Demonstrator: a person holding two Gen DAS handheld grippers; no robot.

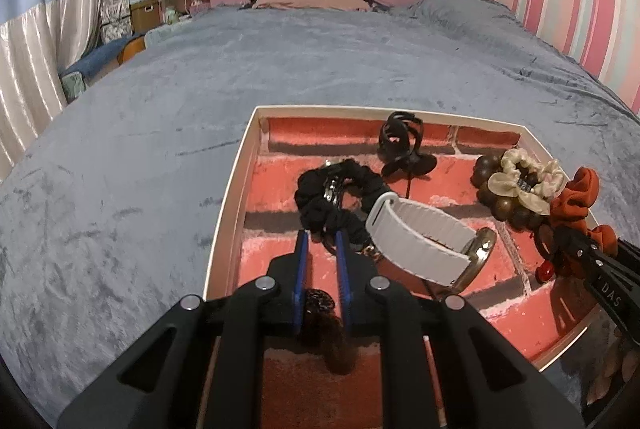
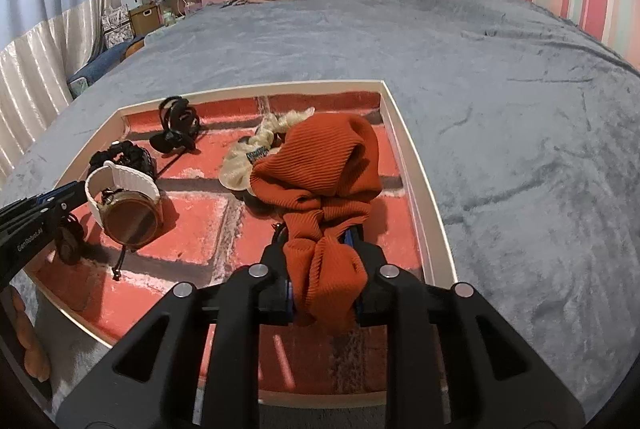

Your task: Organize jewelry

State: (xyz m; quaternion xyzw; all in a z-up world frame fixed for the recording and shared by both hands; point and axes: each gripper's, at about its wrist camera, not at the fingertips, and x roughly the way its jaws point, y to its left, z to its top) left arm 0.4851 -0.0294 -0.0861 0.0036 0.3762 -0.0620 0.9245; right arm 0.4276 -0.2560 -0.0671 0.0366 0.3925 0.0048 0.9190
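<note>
Left tool (image 2: 60, 203) reads "GenRobot.AI"; right tool (image 1: 592, 253), "DAS".

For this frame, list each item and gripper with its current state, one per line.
left gripper: shut on a dark brown hair tie, low over the tray.
right gripper: shut on the rust scrunchie.
white-strap watch: lying on its side in the tray, strap looped.
black scrunchie: resting in the tray.
black claw clip: resting by the far wall.
cream scrunchie: lying over wooden beads.
tray: open, on the bed.
</note>
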